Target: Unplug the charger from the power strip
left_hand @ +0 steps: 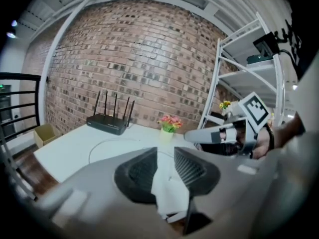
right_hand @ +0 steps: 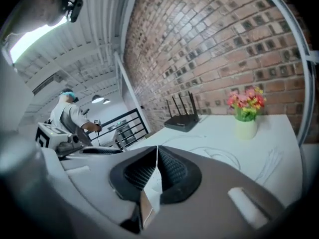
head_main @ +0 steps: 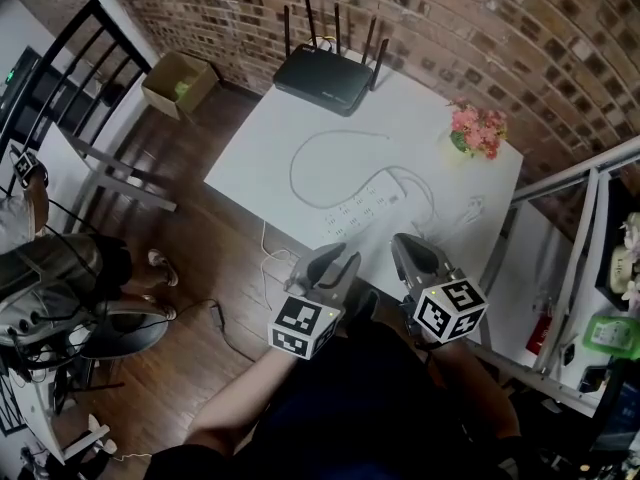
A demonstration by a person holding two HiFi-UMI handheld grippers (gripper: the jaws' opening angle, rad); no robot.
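Left gripper (head_main: 335, 258) is spread, right gripper (head_main: 403, 240) pressed shut, both empty. Charger (not made out) is judged light, stiff; body to be pinched w/ power strip (head_main: 368, 206) pinned.

Office: brick wall (head_main: 450, 18), router (head_main: 325, 78), shelving (head_main: 580, 174)
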